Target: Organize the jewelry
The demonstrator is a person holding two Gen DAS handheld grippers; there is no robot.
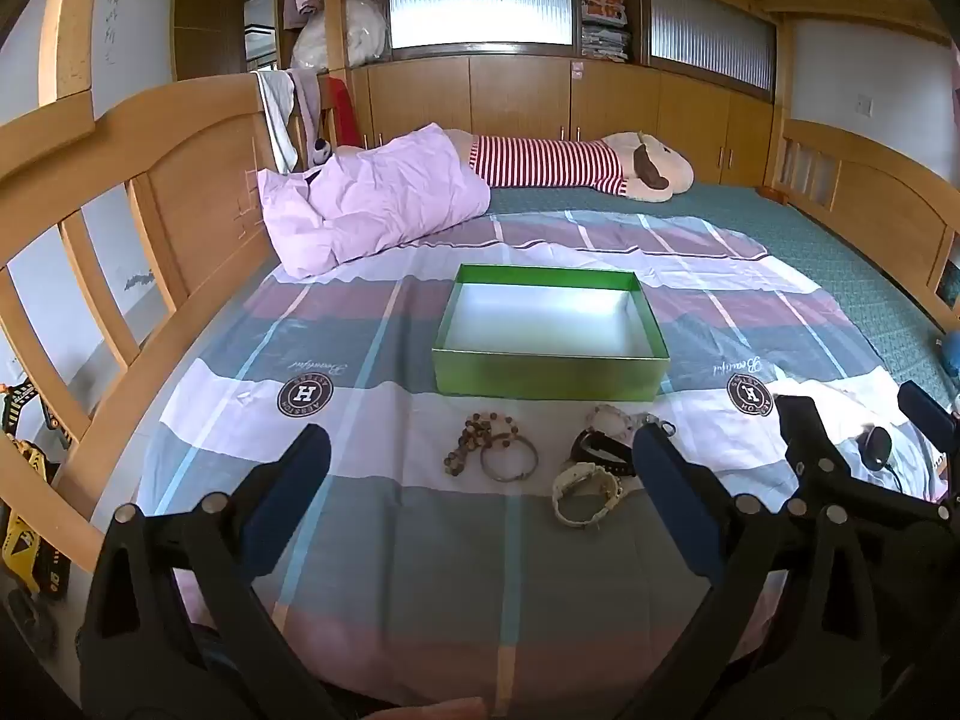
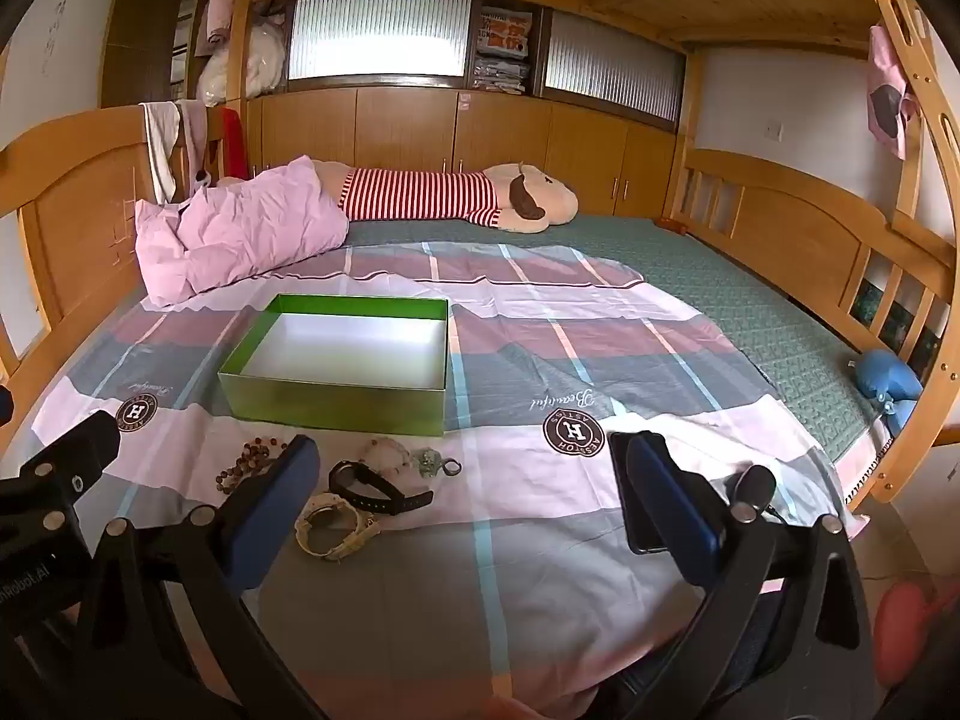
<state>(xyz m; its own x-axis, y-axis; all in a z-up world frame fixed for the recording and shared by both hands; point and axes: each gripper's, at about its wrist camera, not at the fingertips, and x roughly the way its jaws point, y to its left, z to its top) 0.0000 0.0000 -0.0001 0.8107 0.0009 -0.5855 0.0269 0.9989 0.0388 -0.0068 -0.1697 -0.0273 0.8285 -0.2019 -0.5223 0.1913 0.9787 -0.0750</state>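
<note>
An open green box [image 1: 543,375] [image 2: 336,405] with a white inside sits on the checked bedsheet, nothing in it. In front of it lie a brown bead bracelet [image 1: 474,435] [image 2: 252,457], a metal bangle [image 1: 509,461], a black watch [image 1: 600,450] [image 2: 375,487], a cream watch [image 1: 585,493] [image 2: 335,527] and a pale bead bracelet [image 1: 613,417] [image 2: 389,450]. My left gripper [image 1: 480,441] [image 2: 48,420] hangs open above the beads and bangle, touching nothing. My right gripper [image 2: 468,447] [image 1: 861,414] stands open to the right of the watches, holding nothing.
A pink pillow [image 1: 372,204] and a striped plush toy [image 1: 576,165] lie at the far end of the bed. Wooden rails [image 1: 138,228] [image 2: 810,240] run along both sides. A small black round object with a cable [image 2: 753,483] rests near the right gripper. A blue item [image 2: 888,384] sits by the right rail.
</note>
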